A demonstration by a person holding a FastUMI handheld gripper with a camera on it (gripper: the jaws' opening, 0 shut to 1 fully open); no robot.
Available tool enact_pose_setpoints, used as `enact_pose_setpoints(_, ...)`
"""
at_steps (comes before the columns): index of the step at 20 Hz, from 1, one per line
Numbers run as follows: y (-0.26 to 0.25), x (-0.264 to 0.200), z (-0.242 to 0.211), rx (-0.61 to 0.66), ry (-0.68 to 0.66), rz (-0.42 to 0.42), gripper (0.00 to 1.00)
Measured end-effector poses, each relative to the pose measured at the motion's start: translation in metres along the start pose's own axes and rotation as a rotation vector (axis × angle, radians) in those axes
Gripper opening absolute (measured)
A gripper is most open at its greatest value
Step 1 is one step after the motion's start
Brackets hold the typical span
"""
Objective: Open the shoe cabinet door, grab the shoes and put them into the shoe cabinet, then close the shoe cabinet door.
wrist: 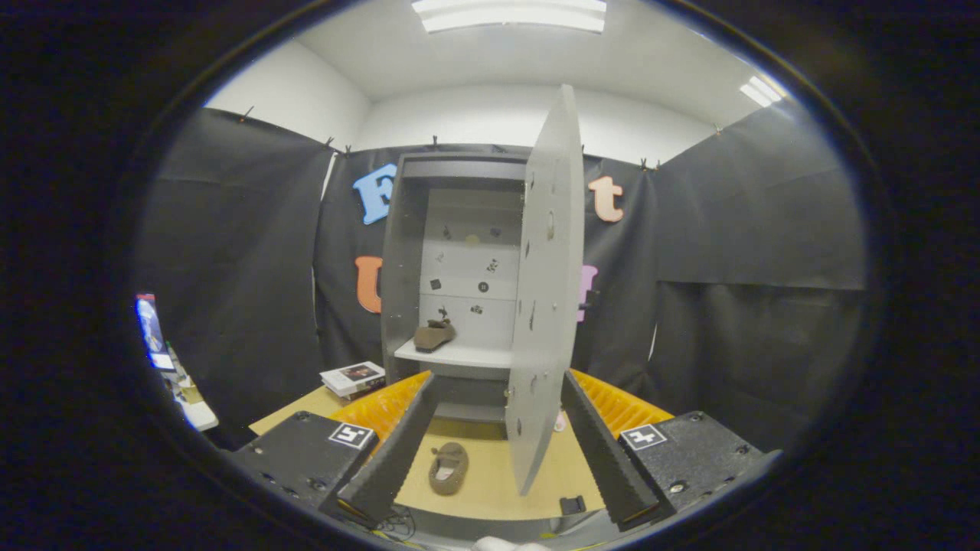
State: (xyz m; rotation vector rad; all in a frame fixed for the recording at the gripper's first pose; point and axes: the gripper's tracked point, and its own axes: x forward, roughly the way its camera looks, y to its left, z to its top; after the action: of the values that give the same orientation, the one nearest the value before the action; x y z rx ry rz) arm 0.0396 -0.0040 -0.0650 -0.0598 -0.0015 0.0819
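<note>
Shoe (449, 467) lies on table (490, 490) between gripper fingers, long axis running away from gripper toward cabinet (429, 260). Books (353, 379) stacked left of cabinet. Second shoe (434, 335) sits on cabinet shelf (459, 354), tilted, toe direction unclear. Gripper (499, 448) spread wide, holding nothing, touching nothing. Cabinet door (547, 298) swung open, edge-on, just ahead of right finger.

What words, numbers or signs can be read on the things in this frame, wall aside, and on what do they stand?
None can be read.
Books: cover print too small.
Square tags on the tongs: black-and-white patterns, no words.
Screen: blurred.
The tongs are open and empty, with a shoe on the table between their fingers.
</note>
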Motion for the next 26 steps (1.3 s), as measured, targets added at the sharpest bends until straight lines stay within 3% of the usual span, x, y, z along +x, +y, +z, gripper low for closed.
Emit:
enact_pose_setpoints(5, 0.054, 0.043, -0.078, 0.010, 0.146, 0.048, 1.00)
enact_pose_setpoints(16, 0.134, 0.184, -0.268, -0.057, 0.420, 0.177, 1.00)
enact_pose_setpoints(26, 0.123, 0.283, -0.399, -0.036, 0.688, 0.117, 1.00)
